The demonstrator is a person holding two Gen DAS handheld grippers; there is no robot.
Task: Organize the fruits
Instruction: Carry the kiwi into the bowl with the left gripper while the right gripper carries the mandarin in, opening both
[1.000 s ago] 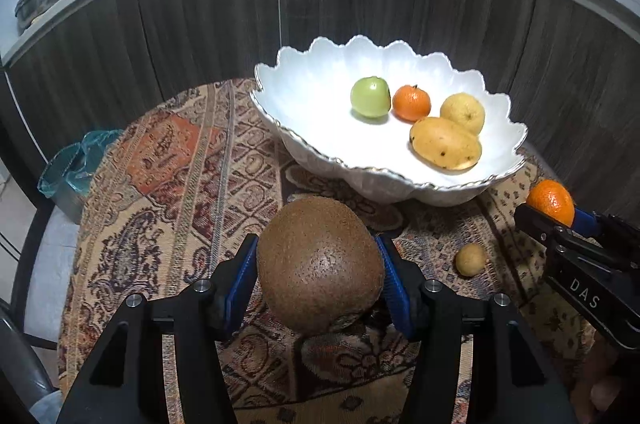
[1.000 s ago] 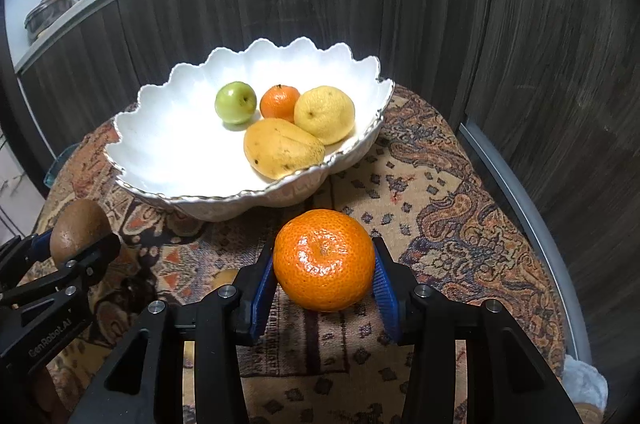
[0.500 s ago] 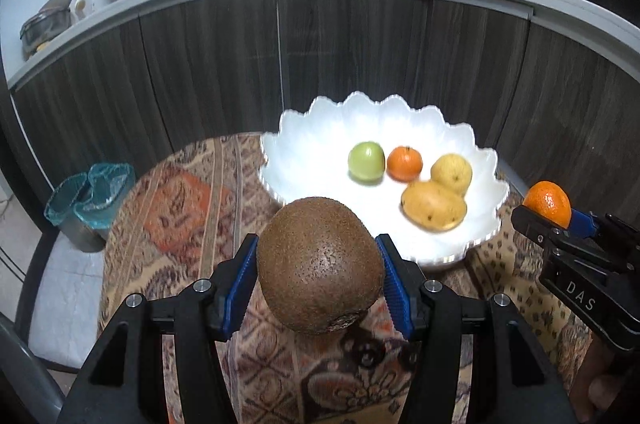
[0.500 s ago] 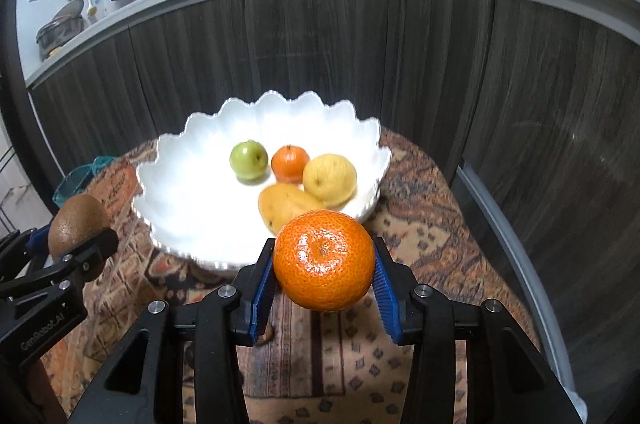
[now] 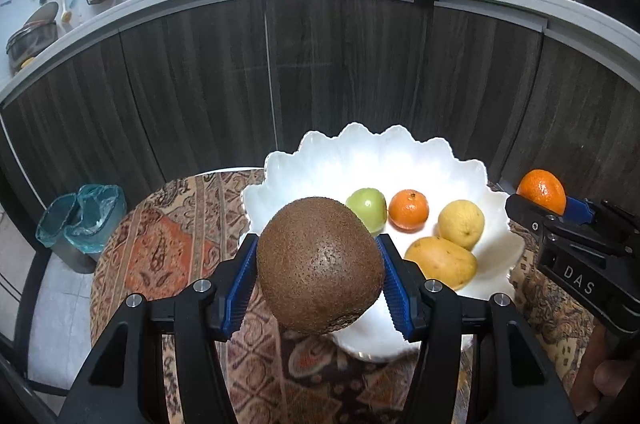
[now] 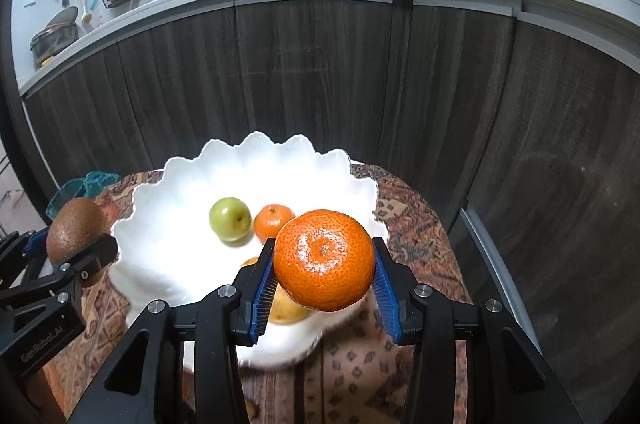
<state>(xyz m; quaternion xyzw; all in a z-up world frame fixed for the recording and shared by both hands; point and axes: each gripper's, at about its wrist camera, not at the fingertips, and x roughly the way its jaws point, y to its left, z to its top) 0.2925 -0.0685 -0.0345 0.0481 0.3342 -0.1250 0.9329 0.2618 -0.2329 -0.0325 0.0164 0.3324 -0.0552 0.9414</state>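
Above the bowl (image 5: 472,175), left tongs (image 5: 320,276) grip kiwi (image 5: 320,264); right tongs (image 6: 324,264) grip mandarin (image 6: 324,260).

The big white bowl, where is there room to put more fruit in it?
The scalloped white ceramic bowl is bare across its left half and back, between the rim and the small green apple. The right front is crowded: small orange mandarin, yellow lemon and yellow-brown mango sit close together.
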